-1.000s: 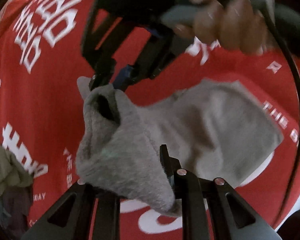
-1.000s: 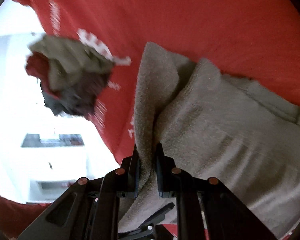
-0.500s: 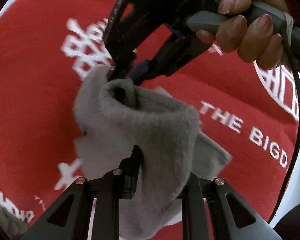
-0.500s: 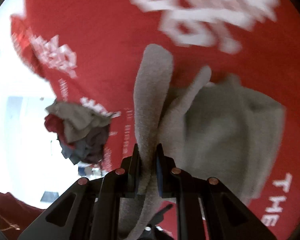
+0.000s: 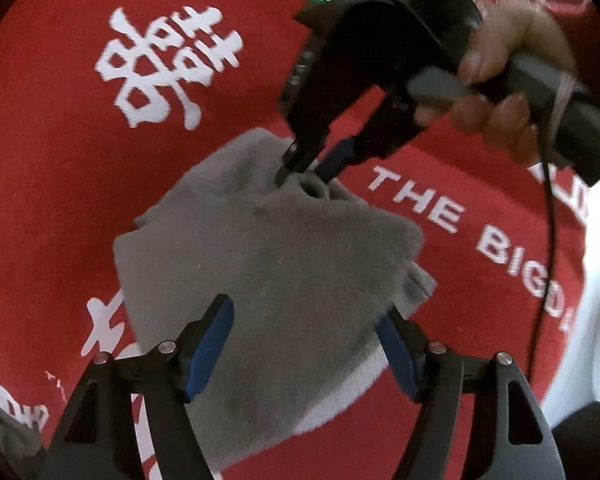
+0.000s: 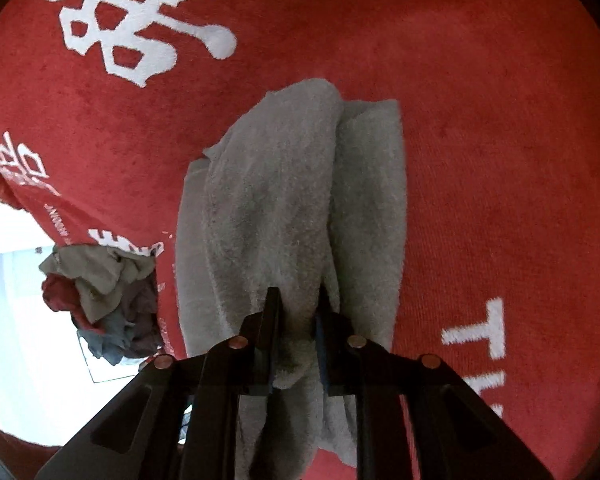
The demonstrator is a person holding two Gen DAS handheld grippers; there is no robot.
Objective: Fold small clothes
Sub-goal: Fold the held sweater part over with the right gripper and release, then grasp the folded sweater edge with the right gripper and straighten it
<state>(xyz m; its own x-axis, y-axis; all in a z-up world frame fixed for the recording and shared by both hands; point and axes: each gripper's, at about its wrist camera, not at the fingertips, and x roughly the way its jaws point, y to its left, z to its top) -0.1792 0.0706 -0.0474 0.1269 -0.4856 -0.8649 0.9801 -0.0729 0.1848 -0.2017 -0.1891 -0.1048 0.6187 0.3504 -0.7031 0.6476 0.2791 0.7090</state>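
Note:
A fluffy grey cloth [image 5: 280, 260] lies folded over on the red printed table cover [image 5: 60, 200]. My left gripper [image 5: 304, 312] hovers over its near edge. Its jaws are opening, the blue pads stand wide apart and touch nothing, and the cloth lies below the gap. My right gripper [image 5: 306, 164] is at the cloth's far edge, held by a person's hand [image 5: 500, 80]. In the right wrist view a fold of the grey cloth [image 6: 284, 200] fills the gap of the right gripper [image 6: 298, 294]. Those jaws are opening, with the pads still against the fold.
A heap of other small clothes [image 6: 100, 300], olive, red and blue-grey, sits at the cover's edge to the left. The red cover [image 6: 480, 120] ends there, with white floor beyond. A black cable [image 5: 548, 240] hangs from the right gripper's handle.
The grey cloth was carried over and laid down doubled on itself. The left gripper let go of its edge and spread wide. The right gripper came lower and its jaws parted a little.

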